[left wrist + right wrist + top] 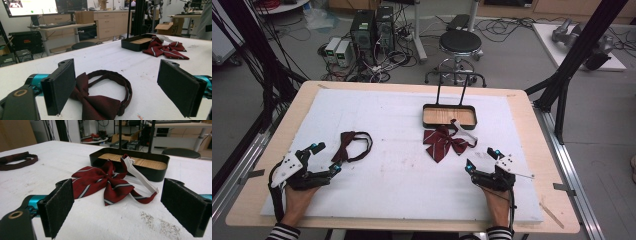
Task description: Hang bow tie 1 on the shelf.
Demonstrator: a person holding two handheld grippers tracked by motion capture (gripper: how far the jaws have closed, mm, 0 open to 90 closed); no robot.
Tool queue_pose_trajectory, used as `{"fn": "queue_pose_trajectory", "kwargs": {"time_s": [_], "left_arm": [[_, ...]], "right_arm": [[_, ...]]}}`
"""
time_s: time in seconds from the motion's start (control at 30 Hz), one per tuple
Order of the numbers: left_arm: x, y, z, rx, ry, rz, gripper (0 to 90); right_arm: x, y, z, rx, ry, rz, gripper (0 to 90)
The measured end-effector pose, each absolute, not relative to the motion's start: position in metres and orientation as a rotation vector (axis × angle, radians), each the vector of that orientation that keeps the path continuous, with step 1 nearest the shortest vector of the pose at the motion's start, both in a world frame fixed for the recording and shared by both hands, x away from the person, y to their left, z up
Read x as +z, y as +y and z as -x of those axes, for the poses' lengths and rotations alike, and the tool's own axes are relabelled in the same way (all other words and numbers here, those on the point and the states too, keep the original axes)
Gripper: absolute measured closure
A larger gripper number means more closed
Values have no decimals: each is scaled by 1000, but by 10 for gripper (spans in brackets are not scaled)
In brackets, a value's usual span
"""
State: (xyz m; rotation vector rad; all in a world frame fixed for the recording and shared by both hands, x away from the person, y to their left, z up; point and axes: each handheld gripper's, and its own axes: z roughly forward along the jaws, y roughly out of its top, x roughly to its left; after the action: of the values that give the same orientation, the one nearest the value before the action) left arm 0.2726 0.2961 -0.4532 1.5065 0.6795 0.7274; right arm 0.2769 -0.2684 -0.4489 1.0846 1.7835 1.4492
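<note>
High view: plain maroon bow tie [353, 145] left of centre, striped bow tie [447, 141] mid-frame, just below the black tray [449, 116]. Left gripper [326, 157] and right gripper [481, 158] both wide open, empty.

Left gripper view: plain tie lies between the jaws, lower centre, untouched. Soft, light, floppy; I'd pinch the knot.

Right gripper view: striped tie centre, white strap [138, 175] draped against the tray wall, could snag.

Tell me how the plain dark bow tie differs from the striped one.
The plain bow tie is a single dark maroon; the striped bow tie is brighter red with pale stripes. The plain one's strap is dark and forms a closed loop; the striped one's strap is white and trails onto the rim of the black tray. The plain one lies by the left tongs, the striped one ahead of the right tongs. Both lie on the white mat, ungripped.
</note>
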Motion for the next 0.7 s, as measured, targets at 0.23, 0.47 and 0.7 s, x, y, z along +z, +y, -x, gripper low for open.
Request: {"fn": "queue_pose_trajectory", "kwargs": {"time_s": [0.23, 0.47, 0.7], "left_arm": [[-453, 296, -273, 721, 683, -1511, 155], [-453, 296, -273, 725, 683, -1508, 155], [-453, 296, -273, 728, 683, -1506, 155]], "right_arm": [[-431, -266, -279, 1425, 1832, -1064, 105], [-400, -255, -288, 1429, 1884, -1020, 105], [-374, -246, -306, 1422, 1945, -1019, 105]]}}
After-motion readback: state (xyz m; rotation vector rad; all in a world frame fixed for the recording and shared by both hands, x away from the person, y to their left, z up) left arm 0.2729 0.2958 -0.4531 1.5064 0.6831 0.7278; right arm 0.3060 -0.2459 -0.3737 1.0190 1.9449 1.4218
